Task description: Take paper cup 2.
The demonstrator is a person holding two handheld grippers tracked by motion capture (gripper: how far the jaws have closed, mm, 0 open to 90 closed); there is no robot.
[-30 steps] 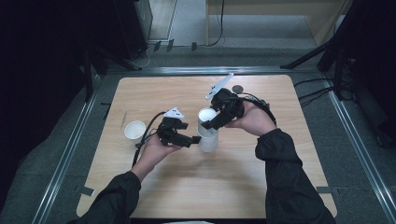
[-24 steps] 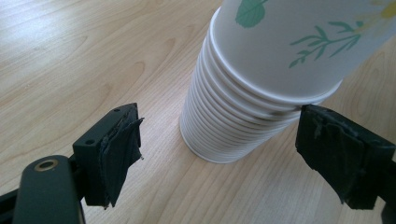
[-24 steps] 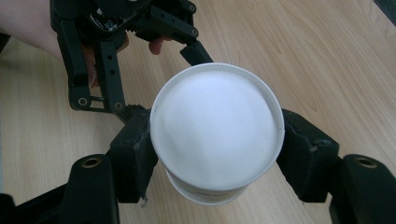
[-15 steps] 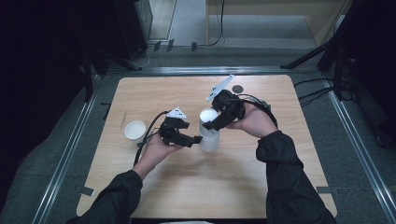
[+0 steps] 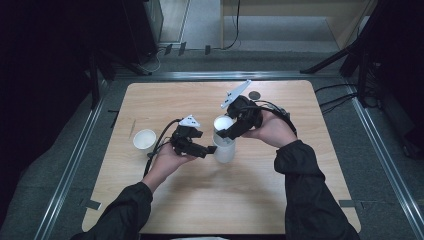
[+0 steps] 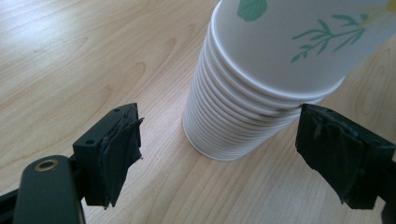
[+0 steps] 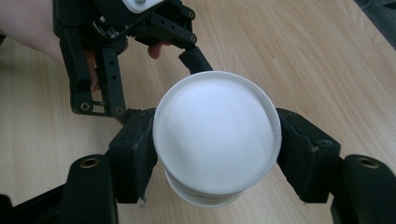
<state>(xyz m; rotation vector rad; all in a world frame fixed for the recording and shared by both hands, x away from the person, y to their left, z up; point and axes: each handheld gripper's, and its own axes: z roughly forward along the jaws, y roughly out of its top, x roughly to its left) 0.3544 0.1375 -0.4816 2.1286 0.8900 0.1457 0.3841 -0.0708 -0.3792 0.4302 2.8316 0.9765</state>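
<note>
A stack of white paper cups with green leaf prints stands upside down on the wooden table. My right gripper comes from above and is shut on the topmost cup. Its pads press both sides of the cup, and its jaws have just eased open a little with the cup still between them. My left gripper is open at the foot of the stack. One jaw stands on each side of the stack without touching it.
A single white cup stands upright to the left of the left hand. A small dark round object lies near the table's far edge. Cables trail from both grippers, and metal rails run along the table's sides.
</note>
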